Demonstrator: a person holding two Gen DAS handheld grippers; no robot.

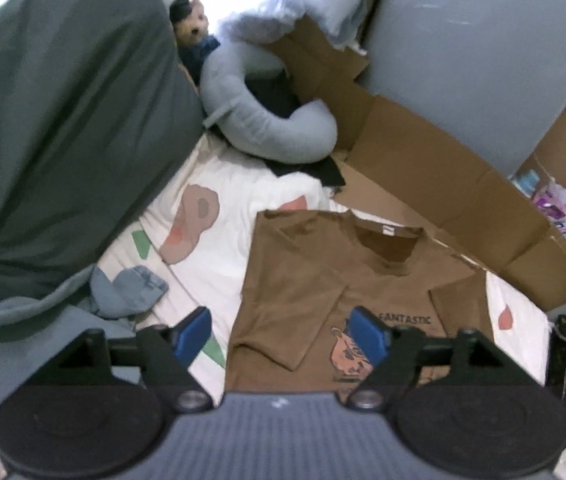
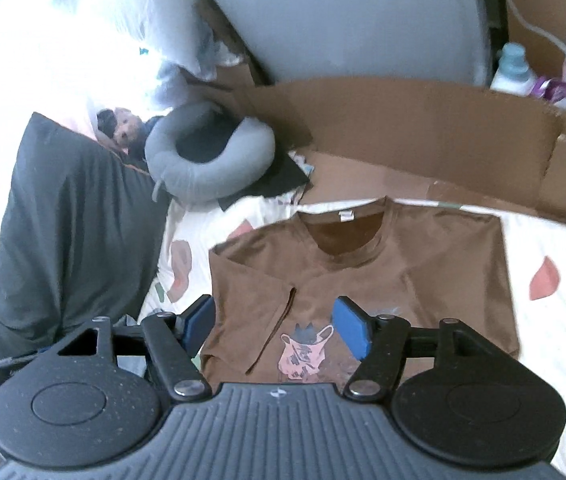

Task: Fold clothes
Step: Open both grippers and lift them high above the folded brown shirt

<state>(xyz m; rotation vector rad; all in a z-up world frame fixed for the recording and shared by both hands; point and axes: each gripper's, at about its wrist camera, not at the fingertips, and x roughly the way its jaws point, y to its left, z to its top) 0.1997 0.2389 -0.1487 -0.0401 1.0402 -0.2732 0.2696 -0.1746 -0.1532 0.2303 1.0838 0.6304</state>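
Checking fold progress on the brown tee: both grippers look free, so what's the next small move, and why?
Probably lower both open grippers, left gripper and right gripper, to the brown T-shirt near its bottom hem and pinch it, to fold the bottom up toward the collar. Both sleeves already lie folded inward over the chest, the shirt lies flat on the bedsheet, and neither gripper holds anything.

White patterned bedsheet [image 2: 555, 344], cardboard sheets [image 2: 423, 124] against grey wall [image 2: 335, 16]; upper left blown out, probably window light.

brown t-shirt [image 2: 423, 264] hem hidden behind the right tool [image 2: 279, 324].
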